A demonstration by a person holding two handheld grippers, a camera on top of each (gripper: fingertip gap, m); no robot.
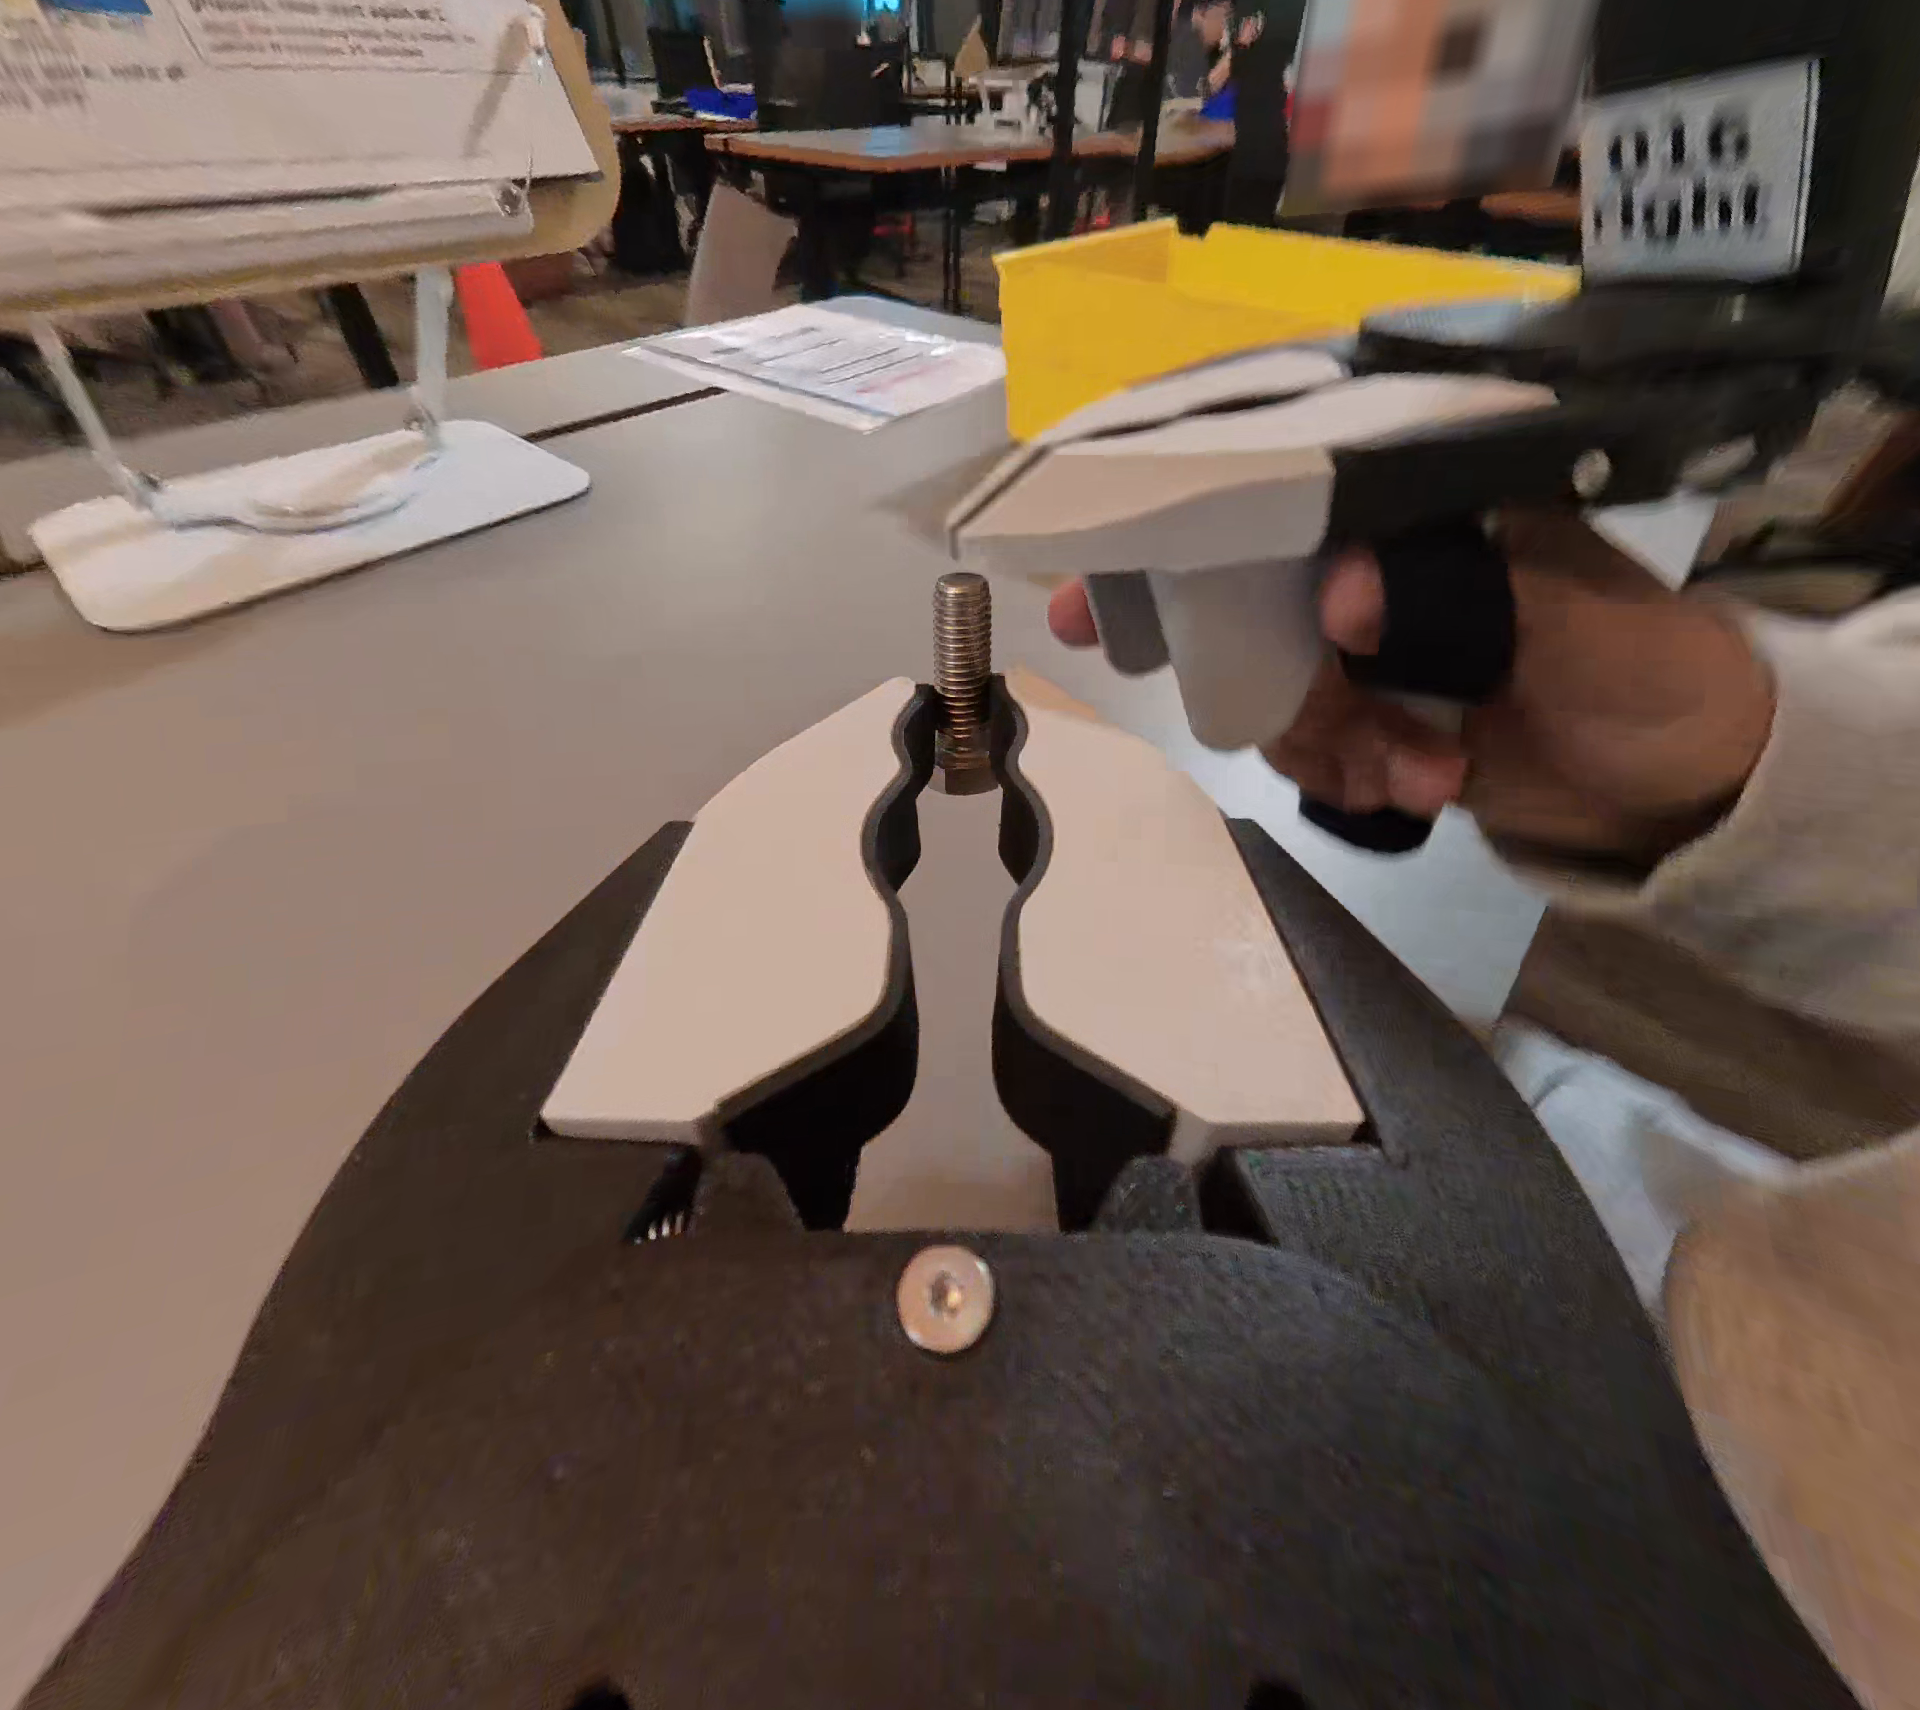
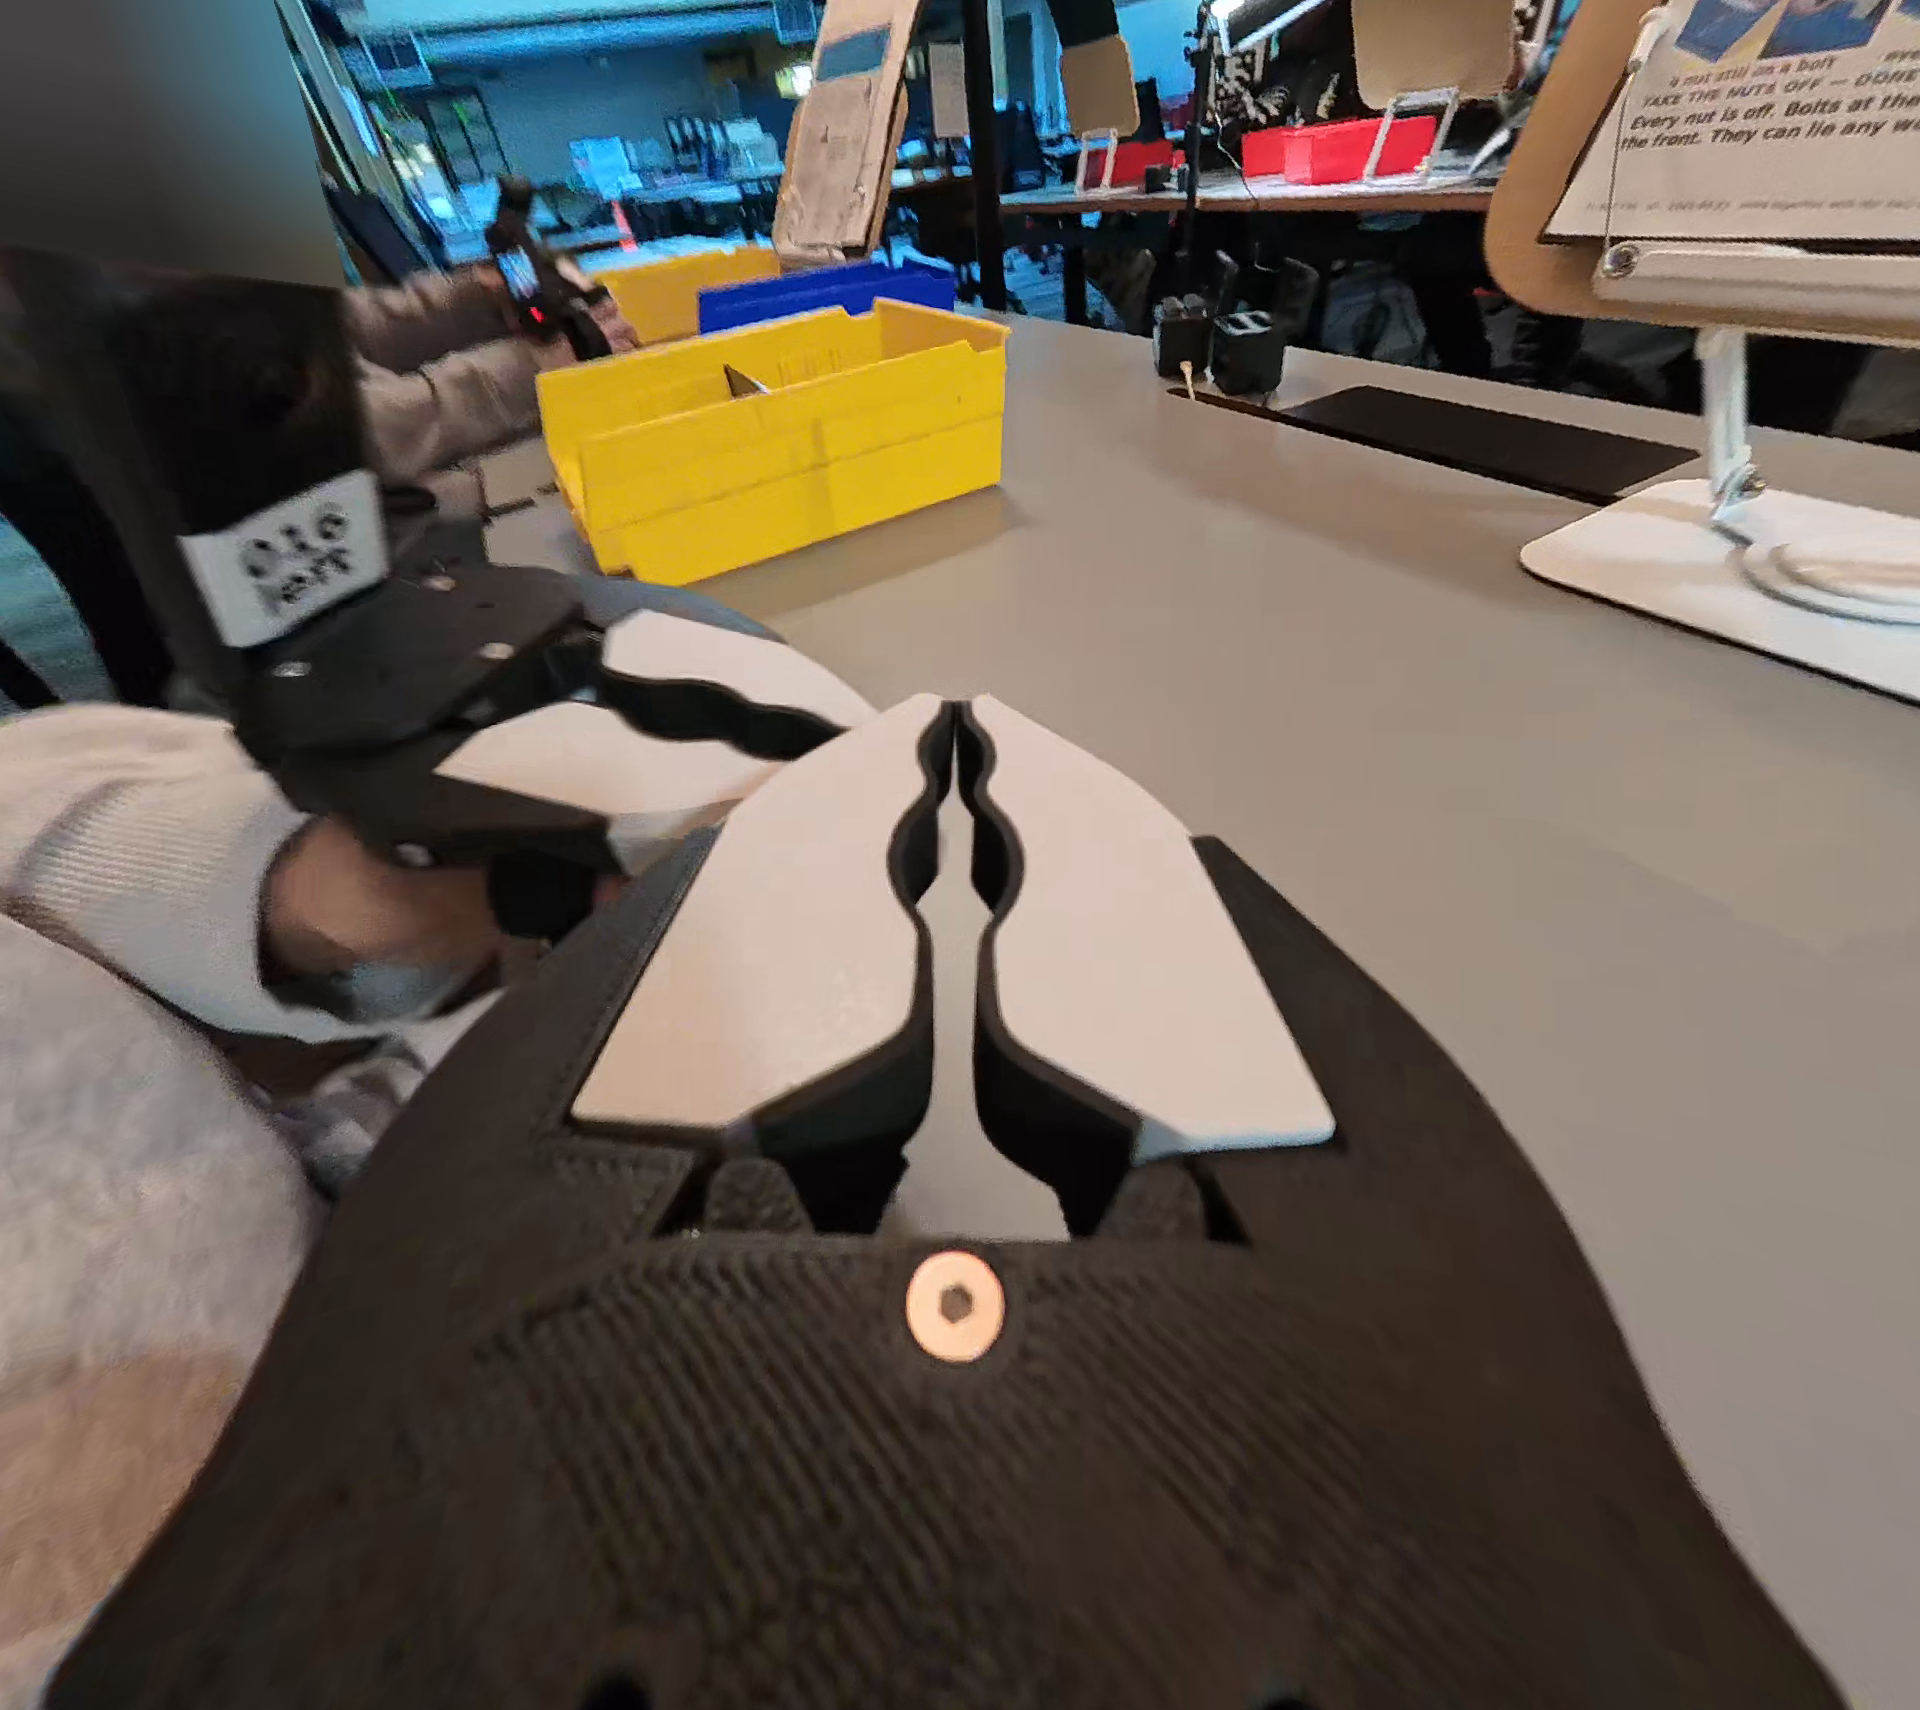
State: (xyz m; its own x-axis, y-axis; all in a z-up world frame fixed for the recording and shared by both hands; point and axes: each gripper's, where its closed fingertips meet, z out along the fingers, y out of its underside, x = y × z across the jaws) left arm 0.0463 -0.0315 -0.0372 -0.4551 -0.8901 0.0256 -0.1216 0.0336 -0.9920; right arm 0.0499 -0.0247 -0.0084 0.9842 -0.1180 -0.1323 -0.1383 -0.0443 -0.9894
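My left gripper [image 1: 961, 710] is shut on a steel threaded bolt [image 1: 962, 673]. The bolt stands upright, head down, between the fingertips above the grey table [image 1: 364, 881]. My right gripper [image 1: 961, 522] shows in the left wrist view held in a hand, its jaws together, just above and to the right of the bolt's top end, not touching it. In the right wrist view my right gripper [image 2: 954, 710] is shut with nothing visible between its fingers. The left gripper [image 2: 821, 730] lies close to its left, its tips partly hidden; the bolt is hidden there.
A yellow bin [image 1: 1195, 320] [image 2: 790, 434] stands on the table beyond the grippers, with a blue bin [image 2: 821, 289] behind it. A document stand [image 1: 312, 507] [image 2: 1766, 559] holds printed sheets. A sleeved sheet [image 1: 821, 361] and a black mat [image 2: 1475, 434] lie farther back. Less than 4 cm separates the two grippers' tips.
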